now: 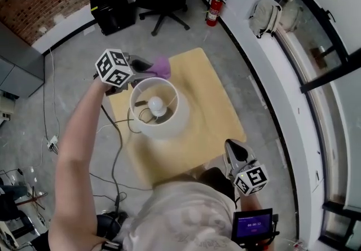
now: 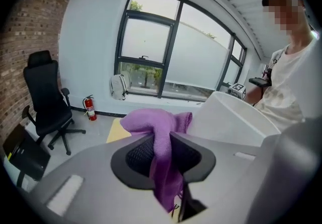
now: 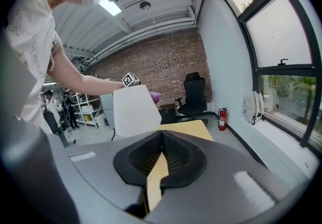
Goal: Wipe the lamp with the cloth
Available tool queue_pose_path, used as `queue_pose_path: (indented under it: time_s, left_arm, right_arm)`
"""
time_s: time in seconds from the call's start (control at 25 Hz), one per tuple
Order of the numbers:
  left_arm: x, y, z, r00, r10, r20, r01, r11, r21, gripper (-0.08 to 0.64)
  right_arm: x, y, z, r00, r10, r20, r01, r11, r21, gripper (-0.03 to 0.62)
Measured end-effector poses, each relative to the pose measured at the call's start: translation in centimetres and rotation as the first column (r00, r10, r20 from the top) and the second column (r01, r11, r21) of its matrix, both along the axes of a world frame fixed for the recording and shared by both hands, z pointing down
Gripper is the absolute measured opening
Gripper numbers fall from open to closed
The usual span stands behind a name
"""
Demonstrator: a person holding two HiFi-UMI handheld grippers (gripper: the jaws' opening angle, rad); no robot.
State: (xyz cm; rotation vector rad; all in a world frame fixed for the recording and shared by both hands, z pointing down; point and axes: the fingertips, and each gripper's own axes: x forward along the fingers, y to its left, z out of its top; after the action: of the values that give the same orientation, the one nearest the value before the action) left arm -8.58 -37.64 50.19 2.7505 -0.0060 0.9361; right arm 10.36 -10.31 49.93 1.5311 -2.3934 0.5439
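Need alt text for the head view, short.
Seen from above, the left gripper holds a purple cloth by the far rim of a white lampshade, its bulb visible inside, on a small wooden table. The right gripper hangs shut and empty near the person's body.

No legible text or labels

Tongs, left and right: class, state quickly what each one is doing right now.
Left tongs: closed on the purple cloth.
Right tongs: closed, holding nothing.
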Motion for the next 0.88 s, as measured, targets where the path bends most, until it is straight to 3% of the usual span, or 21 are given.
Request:
queue_pose_path:
  time_s: [0.16, 0.32, 0.4, 0.52, 0.72, 0.88]
  left_arm:
    - [0.5, -1.0, 3.0, 0.998, -0.004, 0.058, 0.005, 1.0, -0.024, 0.088]
    - [0.2, -2.1, 5.7, 0.991, -0.018, 0.134, 0.017, 1.0, 0.008, 0.089]
    - [0.2, -3.1, 5.3, 0.991, -0.032, 0.132, 0.028, 0.999, 0.036, 0.089]
    - [1.1, -4.2, 1.2, 0.998, -0.012, 0.069, 0.007, 0.998, 0.07, 0.089]
    - [3.9, -2.5, -7.6, 0.982, 0.19, 0.015, -0.19, 0.976, 0.104, 0.089]
    - [5.7, 1.0, -11.7, 0.916, 0.4, 0.036, -0.402, 0.912, 0.085, 0.089]
  right_arm:
    - [0.5, 0.3, 0.5, 1.0, 0.022, 0.005, -0.022, 1.0, -0.009, 0.012]
    - [1.2, 1.0, 1.1, 0.999, 0.048, 0.008, -0.048, 0.999, -0.022, 0.014]
    - [1.6, 1.0, 1.2, 0.999, 0.052, 0.001, -0.052, 0.998, -0.021, 0.012]
    - [2.1, 0.8, 1.1, 0.999, 0.054, -0.006, -0.054, 0.998, -0.017, 0.012]
    - [2.0, 0.4, 1.1, 0.998, 0.053, 0.021, -0.053, 0.999, -0.014, 0.012]
    - [2.9, 0.1, 1.3, 0.998, 0.062, 0.03, -0.062, 0.998, -0.014, 0.012]
